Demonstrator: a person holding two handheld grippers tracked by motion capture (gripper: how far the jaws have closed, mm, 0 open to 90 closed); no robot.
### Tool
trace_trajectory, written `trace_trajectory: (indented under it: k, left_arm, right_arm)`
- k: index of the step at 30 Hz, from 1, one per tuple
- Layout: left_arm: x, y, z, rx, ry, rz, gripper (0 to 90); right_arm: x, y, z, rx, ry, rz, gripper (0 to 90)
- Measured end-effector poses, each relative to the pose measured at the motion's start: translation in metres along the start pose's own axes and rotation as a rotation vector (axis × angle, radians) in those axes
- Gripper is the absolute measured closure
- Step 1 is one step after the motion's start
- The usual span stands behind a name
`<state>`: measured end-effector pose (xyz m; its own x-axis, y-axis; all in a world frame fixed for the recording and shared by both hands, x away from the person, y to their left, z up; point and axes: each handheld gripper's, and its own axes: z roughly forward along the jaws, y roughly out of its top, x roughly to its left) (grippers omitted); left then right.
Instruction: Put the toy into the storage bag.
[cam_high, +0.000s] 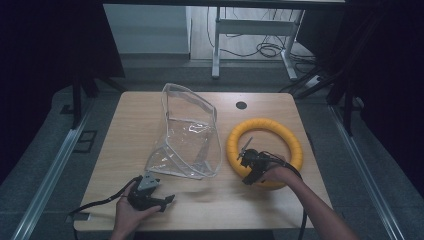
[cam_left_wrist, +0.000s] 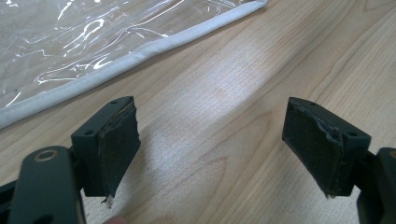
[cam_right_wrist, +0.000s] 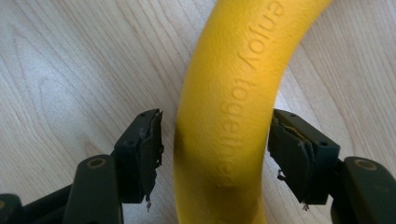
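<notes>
**Right tool straddles the yellow ring, left tool waits by the clear bag**

From the high view, the yellow ring (cam_high: 265, 152) lies flat near the right edge of the table (cam_high: 125, 150), and the right tool (cam_high: 248, 162) sits over its near-left arc, held by a hand coming in from the near edge. The clear plastic bag (cam_high: 187, 135) stands crumpled at the table's middle. The left tool (cam_high: 159, 200) rests close to the near edge, just short of the bag's near corner.

In the left gripper view, the left tool (cam_left_wrist: 210, 149) stands wide open over bare wood with nothing between its jaws; the bag's white piped hem (cam_left_wrist: 140, 53) runs across beyond them, apart from both pads.

In the right gripper view, the right tool (cam_right_wrist: 215, 154) is open around the ring's tube (cam_right_wrist: 224, 107), one jaw on each side; the left pad is clear of it, while the right is too close to tell. The ring looks like soft, light foam with a pebbled skin, so it should give under a squeeze and grip well; across the tube, as here, seems the sensible hold.

The embossed lettering reads "enjoy together" partly; the ring's far arc is cut off here, and the bag's opening is hard to make out.
</notes>
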<state>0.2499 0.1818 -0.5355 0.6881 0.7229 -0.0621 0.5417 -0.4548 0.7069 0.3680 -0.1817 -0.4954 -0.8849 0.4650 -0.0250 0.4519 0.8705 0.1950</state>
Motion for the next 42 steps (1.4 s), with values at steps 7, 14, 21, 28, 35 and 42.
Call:
trace_trajectory:
  k: [7, 14, 21, 28, 35, 42]
  left_arm:
    - [0.000, 0.000, 0.000, 0.000, 0.001, 0.002, 18.6]
    - [0.000, 0.000, 0.000, 0.000, 0.002, 0.002, 18.7]
    - [0.000, 0.000, 0.000, 0.000, 0.003, 0.003, 18.7]
    - [0.000, 0.000, 0.000, 0.000, 0.005, 0.005, 18.8]
    - [0.000, 0.000, 0.000, -0.002, 0.005, 0.005, 18.8]
    - [0.000, 0.000, 0.000, -0.002, 0.005, 0.005, 18.8]
  right_arm:
    - [0.001, 0.004, 0.005, 0.031, -0.008, 0.003, 41.9]
    - [-0.004, 0.004, 0.006, 0.048, 0.015, 0.035, 48.8]
    - [-0.009, 0.003, -0.001, 0.014, 0.050, 0.042, 49.3]
    - [-0.018, -0.001, -0.021, -0.085, 0.084, 0.080, 49.6]
    - [-0.027, -0.009, -0.047, -0.190, 0.095, 0.126, 49.8]
    - [-0.036, -0.013, -0.068, -0.258, 0.083, 0.143, 50.0]
